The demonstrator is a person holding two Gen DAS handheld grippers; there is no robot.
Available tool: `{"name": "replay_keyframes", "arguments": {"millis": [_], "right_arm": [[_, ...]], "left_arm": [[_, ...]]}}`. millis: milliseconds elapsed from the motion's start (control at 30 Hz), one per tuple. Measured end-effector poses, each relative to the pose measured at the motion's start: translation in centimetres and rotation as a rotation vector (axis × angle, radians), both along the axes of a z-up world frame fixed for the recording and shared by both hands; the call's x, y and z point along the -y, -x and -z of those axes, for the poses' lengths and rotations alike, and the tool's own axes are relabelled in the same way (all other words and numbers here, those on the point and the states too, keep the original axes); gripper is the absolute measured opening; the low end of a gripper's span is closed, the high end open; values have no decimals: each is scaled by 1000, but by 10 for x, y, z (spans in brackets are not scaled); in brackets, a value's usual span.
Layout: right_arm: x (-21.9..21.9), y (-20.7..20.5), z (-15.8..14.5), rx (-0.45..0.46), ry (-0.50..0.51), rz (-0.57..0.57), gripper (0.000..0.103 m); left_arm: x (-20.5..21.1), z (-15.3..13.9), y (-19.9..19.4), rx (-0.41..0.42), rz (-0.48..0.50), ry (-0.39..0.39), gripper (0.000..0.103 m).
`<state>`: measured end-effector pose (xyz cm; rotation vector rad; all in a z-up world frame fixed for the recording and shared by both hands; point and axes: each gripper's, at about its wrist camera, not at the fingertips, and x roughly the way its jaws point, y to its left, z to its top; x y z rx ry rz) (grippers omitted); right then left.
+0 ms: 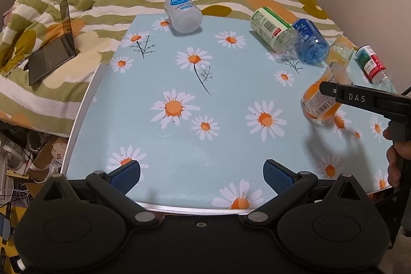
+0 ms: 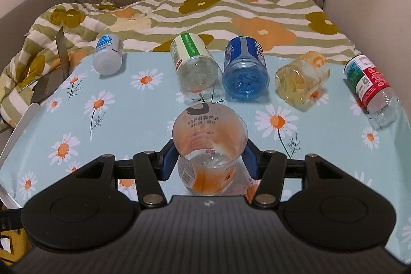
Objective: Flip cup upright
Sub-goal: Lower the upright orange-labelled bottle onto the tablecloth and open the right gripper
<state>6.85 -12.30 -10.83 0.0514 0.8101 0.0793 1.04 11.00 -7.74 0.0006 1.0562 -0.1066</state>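
Observation:
An orange-labelled clear cup (image 2: 208, 145) sits between the blue pads of my right gripper (image 2: 208, 161), which is shut on it and holds it tilted just above the daisy tablecloth (image 2: 115, 125), mouth towards the camera. In the left wrist view the same cup (image 1: 321, 102) leans at the table's right side with the right gripper (image 1: 331, 91) clamped on it. My left gripper (image 1: 201, 175) is open and empty over the table's near edge.
Several other cups lie on their sides along the far edge: white (image 2: 108, 57), green-labelled (image 2: 196, 69), blue (image 2: 245, 72), yellow (image 2: 301, 77), red and green (image 2: 370, 86). A laptop (image 1: 52, 48) rests on the bed to the left. Clutter lies on the floor at the left.

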Motion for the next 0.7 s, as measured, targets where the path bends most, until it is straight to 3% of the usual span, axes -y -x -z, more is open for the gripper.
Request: {"name": "replay_keyframes", "arguments": {"millis": [167,233,300,467,700], "right_arm": [[0,1,-1,2,-6,-6,73],[-1,1,-1,5,3,2,94],[-1,3,-2,23,20,12,103],[0,5,-10,-10,28,-1,103],[18,29,-57,-21,16,4,103]], "left_arm": [[0,-1,2,-1,-8,6,103],[1,-1,3,-1,-6,3,103],[2,-2,4,0,-4,2,103],[5,-7,6,12,1,4,103],[21,-35,2,86,15,41,103]]}}
